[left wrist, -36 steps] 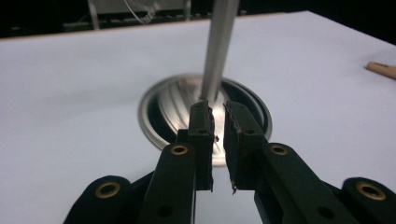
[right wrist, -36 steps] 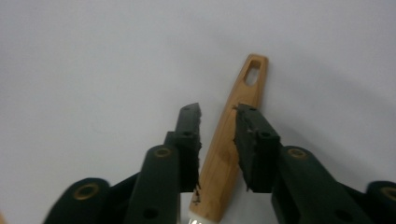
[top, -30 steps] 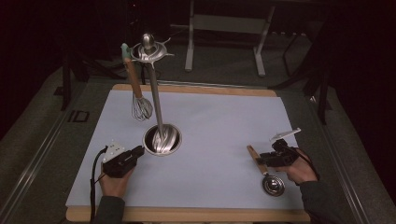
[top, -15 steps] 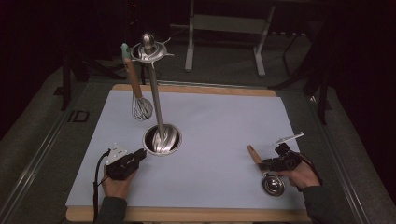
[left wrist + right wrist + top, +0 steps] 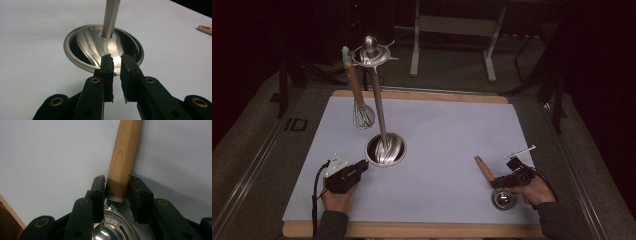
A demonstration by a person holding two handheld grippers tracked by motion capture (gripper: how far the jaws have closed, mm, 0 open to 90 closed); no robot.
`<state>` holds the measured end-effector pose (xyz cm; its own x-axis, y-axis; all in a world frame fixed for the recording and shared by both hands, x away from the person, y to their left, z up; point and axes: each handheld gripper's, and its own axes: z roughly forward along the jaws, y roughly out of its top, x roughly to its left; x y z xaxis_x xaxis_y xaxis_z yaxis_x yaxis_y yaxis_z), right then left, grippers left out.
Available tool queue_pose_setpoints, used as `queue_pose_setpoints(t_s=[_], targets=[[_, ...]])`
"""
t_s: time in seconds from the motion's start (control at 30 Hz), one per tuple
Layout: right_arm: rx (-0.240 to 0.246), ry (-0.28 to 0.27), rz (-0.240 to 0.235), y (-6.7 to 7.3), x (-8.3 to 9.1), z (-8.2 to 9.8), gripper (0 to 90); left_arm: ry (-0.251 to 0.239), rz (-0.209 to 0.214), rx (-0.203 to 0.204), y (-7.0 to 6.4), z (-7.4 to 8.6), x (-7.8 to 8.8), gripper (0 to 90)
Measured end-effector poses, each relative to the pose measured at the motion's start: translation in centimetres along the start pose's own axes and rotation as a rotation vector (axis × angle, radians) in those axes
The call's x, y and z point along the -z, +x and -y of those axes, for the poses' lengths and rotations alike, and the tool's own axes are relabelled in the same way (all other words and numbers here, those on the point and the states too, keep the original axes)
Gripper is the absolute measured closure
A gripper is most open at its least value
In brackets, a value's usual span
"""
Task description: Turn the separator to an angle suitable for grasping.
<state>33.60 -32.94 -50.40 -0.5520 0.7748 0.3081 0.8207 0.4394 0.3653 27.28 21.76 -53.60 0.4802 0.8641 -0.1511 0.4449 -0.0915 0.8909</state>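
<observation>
1. A whisk [image 5: 363, 116] already hangs from the top ring of the utensil stand [image 5: 384, 149] on the tabletop [image 5: 442, 125].
2. The wooden-handled skimmer [image 5: 123, 157] lies flat near the tabletop's right front corner, not yet lifted.
3. The right gripper [image 5: 117, 185] straddles the handle's lower end; its jaws have just been closing, one pad touching, the other slightly off.
4. The left gripper [image 5: 116, 63], jaws nearly together and empty, rests at the stand's base.
5. Left: grasp, lift, hang the skimmer.
</observation>
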Motion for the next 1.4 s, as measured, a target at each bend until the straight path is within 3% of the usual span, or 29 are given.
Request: queue_pose_setpoints(t_s=[0.53, 0.9, 1.4], targets=[[0.037, 0.068, 0.062, 2.5, -1.1, -2.0, 71.1, 0.000, -0.001, 0.001, 0.0, 0.0, 0.0, 80.4], [0.080, 0.009, 0.051, 3.6, -0.8, -2.9, 71.2, 0.004, -0.003, -0.003, 0.0, 0.1, -0.1, 80.4], [0.090, -0.050, 0.015, 4.3, -0.7, -3.6, 71.1, 0.009, -0.003, -0.006, 0.0, 0.2, -0.2, 80.2]])
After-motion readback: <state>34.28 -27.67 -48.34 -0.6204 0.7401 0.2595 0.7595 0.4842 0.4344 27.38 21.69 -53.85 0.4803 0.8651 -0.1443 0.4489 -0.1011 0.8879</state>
